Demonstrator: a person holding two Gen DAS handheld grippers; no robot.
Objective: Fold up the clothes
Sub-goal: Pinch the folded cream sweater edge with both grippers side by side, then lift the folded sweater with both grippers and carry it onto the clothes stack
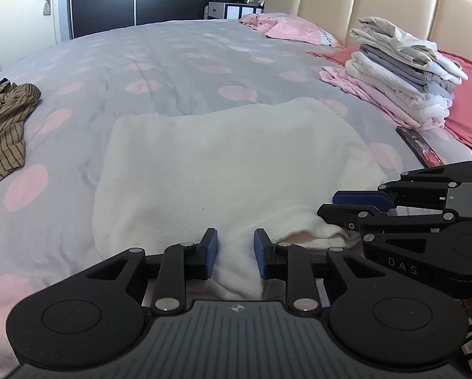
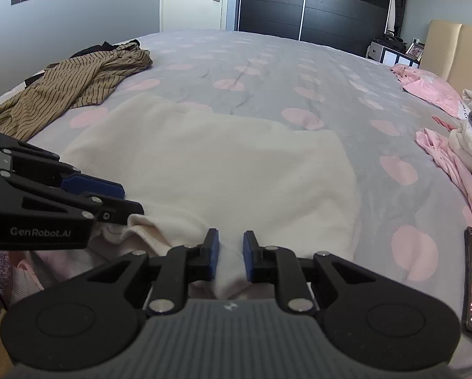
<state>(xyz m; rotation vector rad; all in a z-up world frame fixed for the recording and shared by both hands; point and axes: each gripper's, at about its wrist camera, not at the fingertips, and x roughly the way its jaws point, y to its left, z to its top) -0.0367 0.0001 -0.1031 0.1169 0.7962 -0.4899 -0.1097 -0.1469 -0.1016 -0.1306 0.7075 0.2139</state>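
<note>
One white garment [image 1: 223,170] lies at the bed's [image 1: 179,53] near edge. Left gripper [image 1: 236,252] and right gripper [image 2: 231,254], two total, each pinch its hem between narrowly parted jaws.

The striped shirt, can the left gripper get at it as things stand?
Probably not yet. The left gripper is shut on the near edge of the white garment, and the striped shirt lies apart at the far side. The duvet between is bare; it must let go first.
</note>
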